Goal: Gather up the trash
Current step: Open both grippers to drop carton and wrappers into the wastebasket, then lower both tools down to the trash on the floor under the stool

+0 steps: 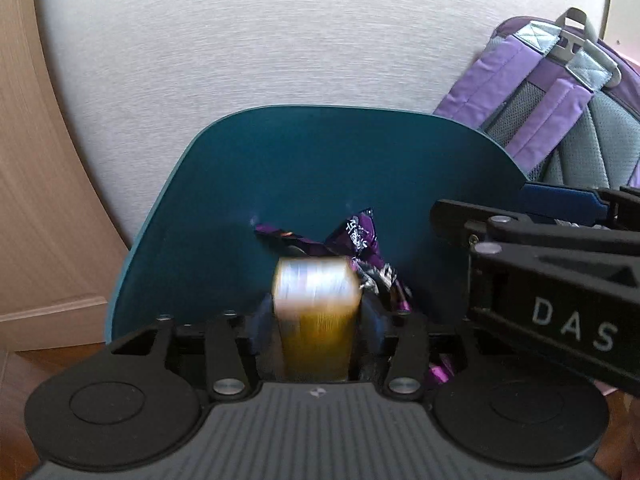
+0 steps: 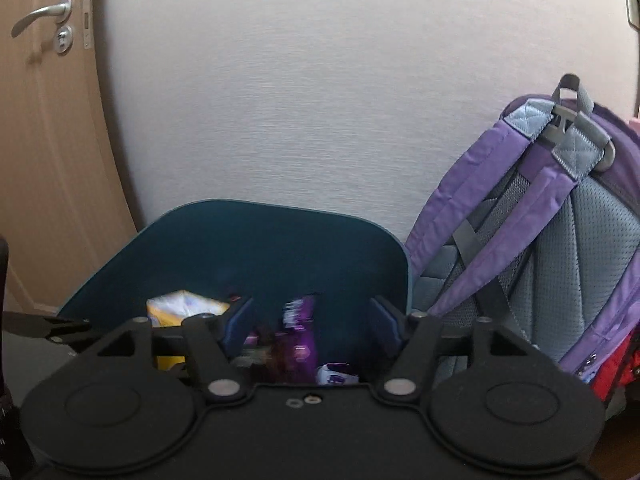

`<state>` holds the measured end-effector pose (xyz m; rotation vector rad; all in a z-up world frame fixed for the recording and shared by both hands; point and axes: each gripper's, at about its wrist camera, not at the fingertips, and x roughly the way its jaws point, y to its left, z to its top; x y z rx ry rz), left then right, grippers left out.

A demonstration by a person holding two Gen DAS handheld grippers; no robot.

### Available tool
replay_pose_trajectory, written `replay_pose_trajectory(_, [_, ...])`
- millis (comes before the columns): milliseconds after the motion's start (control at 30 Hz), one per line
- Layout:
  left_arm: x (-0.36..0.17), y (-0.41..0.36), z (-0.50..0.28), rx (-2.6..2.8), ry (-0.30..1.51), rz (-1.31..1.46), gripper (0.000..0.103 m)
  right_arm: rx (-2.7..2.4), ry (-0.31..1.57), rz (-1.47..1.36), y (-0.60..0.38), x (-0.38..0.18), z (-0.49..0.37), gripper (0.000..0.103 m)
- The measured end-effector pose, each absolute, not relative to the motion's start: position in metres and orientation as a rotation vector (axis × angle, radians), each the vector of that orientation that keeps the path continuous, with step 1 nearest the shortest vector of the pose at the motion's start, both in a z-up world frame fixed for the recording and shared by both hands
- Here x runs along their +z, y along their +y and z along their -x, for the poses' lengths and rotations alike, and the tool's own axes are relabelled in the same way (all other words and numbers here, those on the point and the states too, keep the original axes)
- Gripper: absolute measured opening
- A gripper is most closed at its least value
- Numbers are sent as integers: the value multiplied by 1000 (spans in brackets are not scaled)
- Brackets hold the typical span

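A teal bin (image 1: 224,200) (image 2: 192,248) stands against the wall, and both grippers hang over its mouth. A yellow and white packet (image 1: 316,312) (image 2: 180,306) sits between the fingers of my left gripper (image 1: 317,320). It is smeared vertically by blur and I see narrow gaps at the pads. Behind it a crumpled purple wrapper (image 1: 360,236) lies in the bin. My right gripper (image 2: 311,322) stands wide open. A blurred purple wrapper (image 2: 298,320) is between its fingers, touching neither pad. In the left wrist view the right gripper (image 1: 480,204) reaches in from the right.
A purple and grey backpack (image 1: 560,100) (image 2: 540,248) leans on the wall right beside the bin. A wooden door (image 2: 44,128) with a metal handle stands to the left. Wood floor (image 1: 16,368) shows at the bin's left foot.
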<state>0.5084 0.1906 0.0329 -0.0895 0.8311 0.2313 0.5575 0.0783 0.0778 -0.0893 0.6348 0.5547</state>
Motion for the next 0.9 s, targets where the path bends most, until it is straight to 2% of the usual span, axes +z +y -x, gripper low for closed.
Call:
replay_pose_trajectory(67, [38,193,-503,230,811,80,64,552,635,100,79,80,-555,64])
replay_pose_trajectory(233, [53,186,-491,228,797,70,69,547,614,104,67,96,-541,70])
replay_pose_trajectory(567, [94,161,-454,228,734,47,70,539,560,83,25,141,-493,76])
replay_pose_trajectory(900, [121,138,-378,202,686,31,70,568,543,81,-24,162,-427,79])
